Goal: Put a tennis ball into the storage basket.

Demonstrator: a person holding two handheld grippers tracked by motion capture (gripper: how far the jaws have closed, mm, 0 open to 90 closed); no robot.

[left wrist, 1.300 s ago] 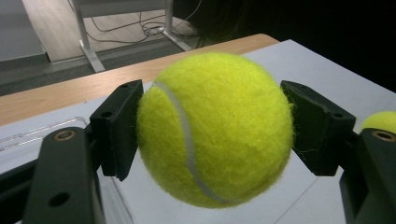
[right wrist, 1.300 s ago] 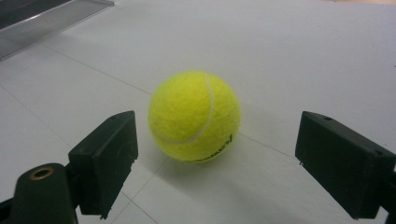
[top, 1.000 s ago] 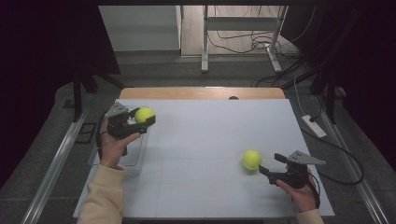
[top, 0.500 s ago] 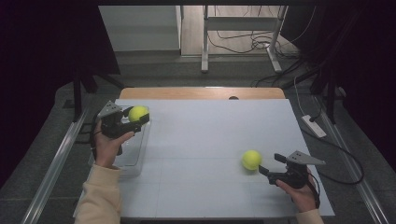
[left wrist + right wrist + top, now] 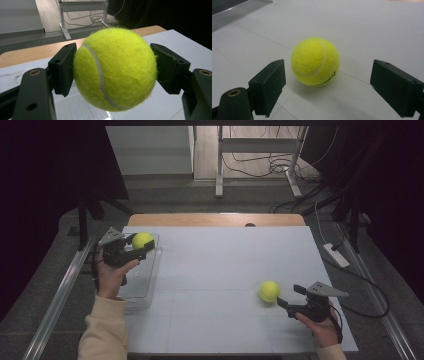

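From the high view, my left gripper (image 5: 141,246) is clamped on a ball (image 5: 142,240), held up over the clear tray (image 5: 131,296) at the left edge of the table (image 5: 220,265). My right gripper (image 5: 285,301) lies low on the table with a second ball (image 5: 269,291) resting just ahead of its tips, not touching them.

In the left gripper view, the ball (image 5: 115,68) sits squarely between my two pads (image 5: 65,68), each pressing on the felt at about the widest line. I judge it light and springy: the fuzzy felt gives good friction, so a moderate squeeze holds it, but a grip off the middle could squirt it out. The tray's clear rim shows below, so the ball looks well placed for dropping in.

In the right gripper view, my jaws stand wide apart and grasp nothing; the second ball (image 5: 315,61) lies on the table between and just beyond them. It will roll at a nudge, I expect, so I'd slide both pads (image 5: 270,86) evenly past its sides and close across the middle, low enough not to push it away.
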